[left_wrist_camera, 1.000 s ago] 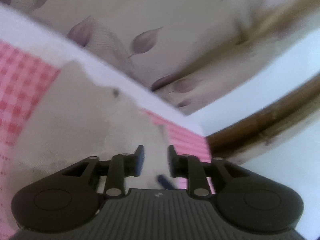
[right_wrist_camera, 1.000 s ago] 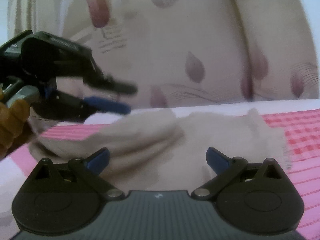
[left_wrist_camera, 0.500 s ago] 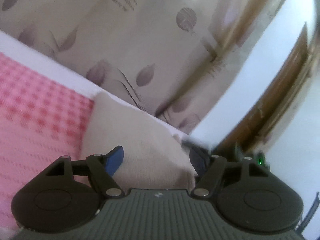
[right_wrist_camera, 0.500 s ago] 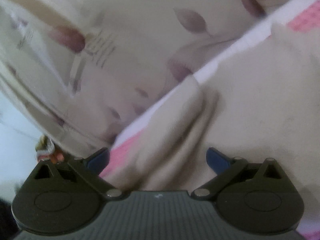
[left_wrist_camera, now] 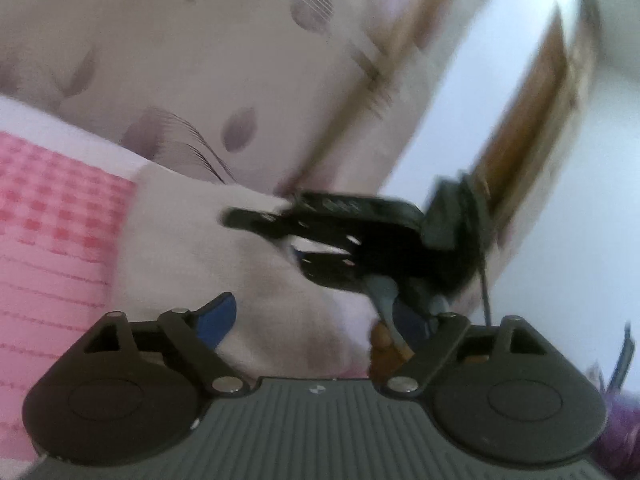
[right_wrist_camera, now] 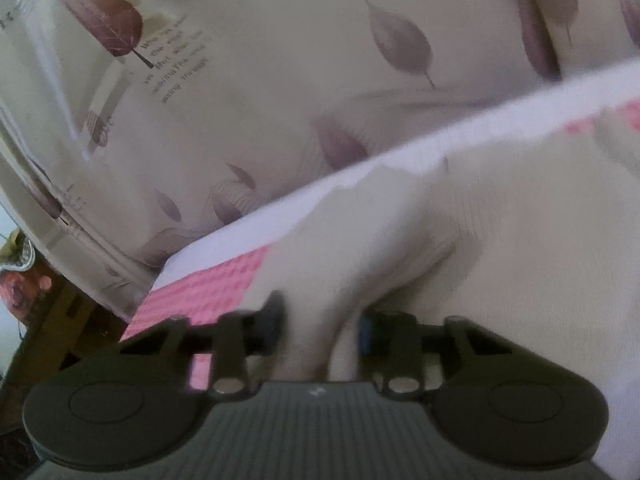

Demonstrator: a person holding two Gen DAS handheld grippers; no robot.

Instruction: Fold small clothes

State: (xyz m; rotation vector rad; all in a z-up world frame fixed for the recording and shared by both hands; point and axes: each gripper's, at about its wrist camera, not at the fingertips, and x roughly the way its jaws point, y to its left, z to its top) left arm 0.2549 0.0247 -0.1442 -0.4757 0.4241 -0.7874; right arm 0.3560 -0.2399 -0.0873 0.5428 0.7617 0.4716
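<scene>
Right wrist, beige garment (right_wrist_camera: 500, 240) lying flat, long axis unclear

In the left wrist view, the pink checked cover (left_wrist_camera: 52, 240) at the left of the frame lies bare and open to a pass. At centre right the right gripper (left_wrist_camera: 256, 220) reaches across the beige garment (left_wrist_camera: 200, 248) and blocks that side. In the right wrist view, the leaf-print curtain (right_wrist_camera: 260, 100) fills the upper frame, closing the far edge; a bunched fold of the garment fills the gap at bottom centre.
</scene>
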